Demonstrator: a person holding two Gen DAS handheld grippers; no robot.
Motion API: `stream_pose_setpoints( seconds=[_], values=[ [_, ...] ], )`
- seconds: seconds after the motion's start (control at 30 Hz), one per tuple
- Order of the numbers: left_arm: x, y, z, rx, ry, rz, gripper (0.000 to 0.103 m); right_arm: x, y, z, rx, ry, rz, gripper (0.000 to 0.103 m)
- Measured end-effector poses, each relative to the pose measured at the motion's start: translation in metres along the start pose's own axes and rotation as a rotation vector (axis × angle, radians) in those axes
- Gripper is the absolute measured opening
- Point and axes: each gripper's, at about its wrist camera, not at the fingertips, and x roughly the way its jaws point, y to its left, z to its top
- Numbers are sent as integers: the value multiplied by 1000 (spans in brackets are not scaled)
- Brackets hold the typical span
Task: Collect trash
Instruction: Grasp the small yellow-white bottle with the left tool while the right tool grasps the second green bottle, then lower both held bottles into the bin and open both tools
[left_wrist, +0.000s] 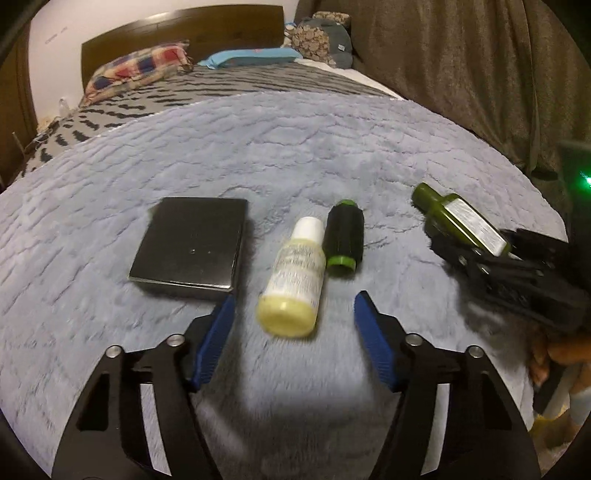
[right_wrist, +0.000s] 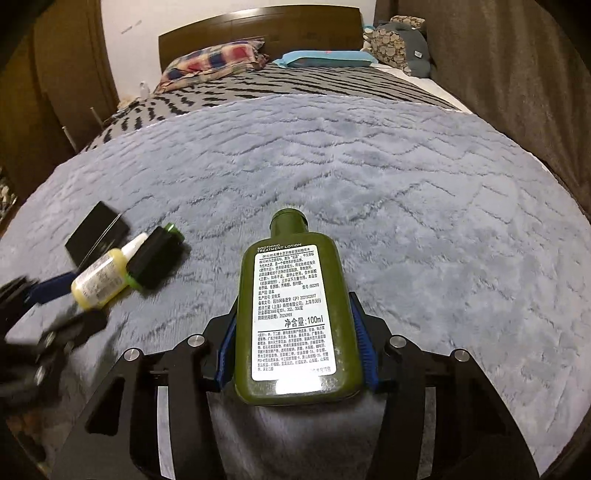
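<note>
A pale yellow bottle (left_wrist: 293, 280) with a white cap lies on the grey-blue blanket (left_wrist: 295, 147), just ahead of my open left gripper (left_wrist: 294, 304). Beside it lie a black cylinder with green ends (left_wrist: 343, 233) and a flat black box (left_wrist: 192, 245). My right gripper (right_wrist: 295, 330) is shut on a dark green lotion bottle (right_wrist: 291, 314) with a white label, held above the blanket. That bottle (left_wrist: 458, 221) and the right gripper (left_wrist: 517, 273) show at the right of the left wrist view. The yellow bottle (right_wrist: 101, 277), cylinder (right_wrist: 155, 258), box (right_wrist: 96, 232) and left gripper (right_wrist: 48, 291) show at the left of the right wrist view.
The bed runs back to a wooden headboard (left_wrist: 184, 33) with a plaid pillow (left_wrist: 136, 70), a blue pillow (left_wrist: 251, 57) and cushions (left_wrist: 321, 37). A brown curtain (left_wrist: 461, 74) hangs on the right. A striped grey cover (right_wrist: 277, 88) lies beyond the blanket.
</note>
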Motion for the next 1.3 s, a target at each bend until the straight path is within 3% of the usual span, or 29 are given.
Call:
stream_pose_setpoints(
  seconds=[0.07, 0.23, 0.33, 0.67, 1.0, 1.3],
  values=[
    [10, 1, 5, -3, 23, -4, 55, -3, -1, -4, -2, -2, 5, 53],
    [19, -3, 11, 14, 50, 7, 32, -10, 4, -10, -24, -1, -11, 53],
    [16, -8, 10, 32, 48, 14, 29, -15, 6, -13, -29, -1, -15, 53],
    [-44, -21, -23, 50, -7, 22, 29, -62, 19, -39, -44, -41, 6, 53],
    [-140, -34, -88, 50, -109, 22, 29, -142, 52, -84, -98, -143, 39, 53],
    [-192, -40, -151, 17, -153, 28, 29, -184, 66, -134, -97, -179, 63, 53]
  ],
)
